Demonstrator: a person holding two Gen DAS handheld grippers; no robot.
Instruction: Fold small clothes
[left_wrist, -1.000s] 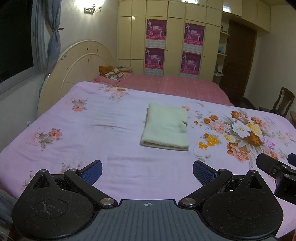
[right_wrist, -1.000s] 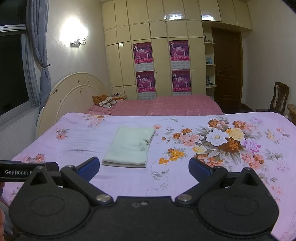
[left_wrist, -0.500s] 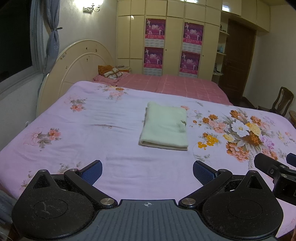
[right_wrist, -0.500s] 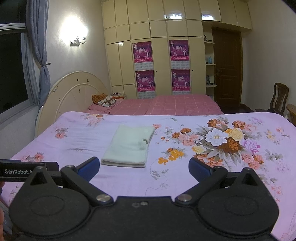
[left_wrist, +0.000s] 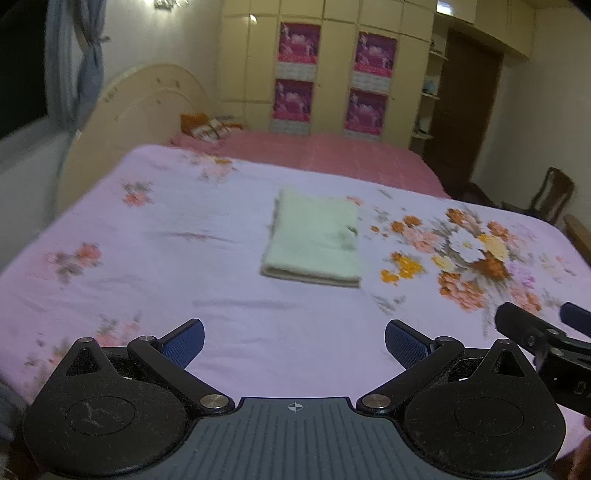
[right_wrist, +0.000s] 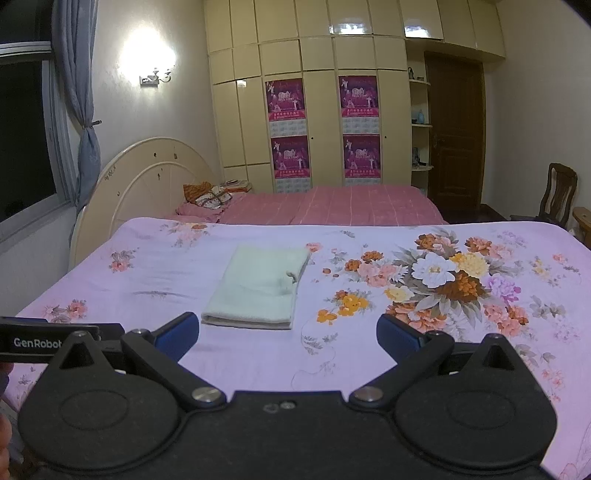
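Note:
A pale green garment (left_wrist: 316, 238) (right_wrist: 258, 286) lies folded into a neat rectangle in the middle of the lilac floral bed sheet (left_wrist: 166, 236) (right_wrist: 369, 354). My left gripper (left_wrist: 294, 341) hovers open over the near edge of the bed, well short of the garment, with nothing between its blue-padded fingers. Beside it, my right gripper (right_wrist: 287, 332) is open too and holds nothing; the garment's near edge sits just beyond its left fingertip (right_wrist: 177, 330). The right gripper's body shows at the right edge of the left wrist view.
A pink bed (right_wrist: 332, 206) with a patterned pillow (right_wrist: 208, 194) stands behind, against a cream round headboard (right_wrist: 147, 177). A tall cream wardrobe (right_wrist: 321, 110) fills the back wall. A dark door (right_wrist: 456, 136) and wooden chair (right_wrist: 557, 192) are at the right; window and curtain (right_wrist: 79, 110) at the left.
Both grippers stay open and empty. The left wrist view has tilted upward slightly and is blurred by motion; the right view has drifted a little. The folded garment has not moved.

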